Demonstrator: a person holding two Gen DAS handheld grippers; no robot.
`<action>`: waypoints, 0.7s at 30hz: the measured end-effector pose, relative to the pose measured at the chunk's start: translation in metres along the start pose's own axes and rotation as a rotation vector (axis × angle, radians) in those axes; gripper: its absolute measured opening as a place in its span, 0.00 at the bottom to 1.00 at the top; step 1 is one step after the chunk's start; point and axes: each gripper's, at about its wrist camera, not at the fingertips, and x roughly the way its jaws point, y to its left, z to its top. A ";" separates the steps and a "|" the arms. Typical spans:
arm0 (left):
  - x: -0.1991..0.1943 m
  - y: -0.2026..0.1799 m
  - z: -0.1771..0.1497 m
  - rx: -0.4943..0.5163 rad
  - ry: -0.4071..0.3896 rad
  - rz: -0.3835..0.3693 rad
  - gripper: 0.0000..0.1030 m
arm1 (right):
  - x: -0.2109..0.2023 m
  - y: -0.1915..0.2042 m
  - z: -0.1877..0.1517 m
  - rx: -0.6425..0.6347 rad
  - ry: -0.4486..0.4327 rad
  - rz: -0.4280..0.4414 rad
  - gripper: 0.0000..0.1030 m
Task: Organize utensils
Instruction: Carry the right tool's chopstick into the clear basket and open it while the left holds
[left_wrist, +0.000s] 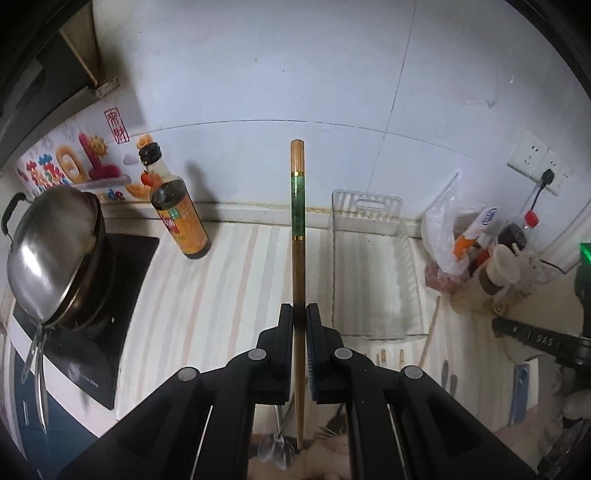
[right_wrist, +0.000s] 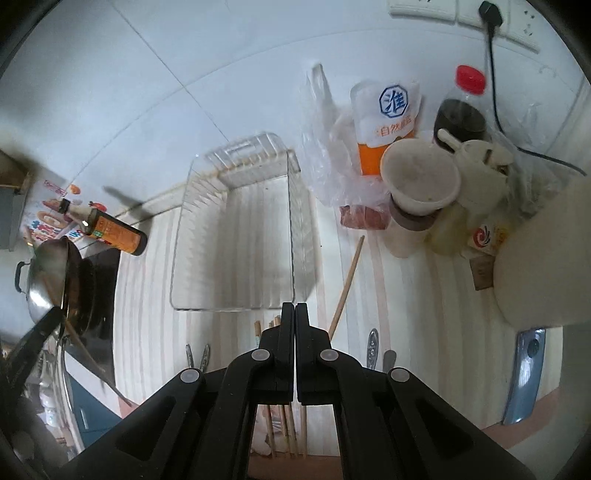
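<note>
My left gripper (left_wrist: 299, 308) is shut on a wooden chopstick (left_wrist: 297, 206) with a green band and gold rings, held upright above the counter, left of the clear plastic tray (left_wrist: 373, 266). My right gripper (right_wrist: 295, 308) is shut and empty, just in front of the tray's near rim (right_wrist: 236, 308). Several chopsticks (right_wrist: 286, 432) and metal utensil handles (right_wrist: 373, 347) lie on the counter under and beside the right gripper. One plain chopstick (right_wrist: 345, 286) lies to the right of the tray. A spoon (left_wrist: 275, 448) shows below the left gripper.
A soy sauce bottle (left_wrist: 177, 210) stands left of the tray. A wok with a steel lid (left_wrist: 55, 254) sits on the black cooktop (left_wrist: 110, 321) at far left. Bags, cups and bottles (right_wrist: 421, 177) crowd the right. A phone (right_wrist: 524, 373) lies at the counter's right front.
</note>
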 end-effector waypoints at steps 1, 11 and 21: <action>0.006 0.000 -0.002 -0.007 0.010 0.004 0.04 | 0.012 -0.005 0.001 0.024 0.040 0.010 0.03; 0.084 0.010 -0.042 -0.033 0.146 0.136 0.04 | 0.152 -0.049 -0.033 0.260 0.199 -0.089 0.31; 0.087 0.023 -0.042 -0.046 0.133 0.172 0.04 | 0.181 -0.024 -0.043 0.201 0.184 -0.299 0.07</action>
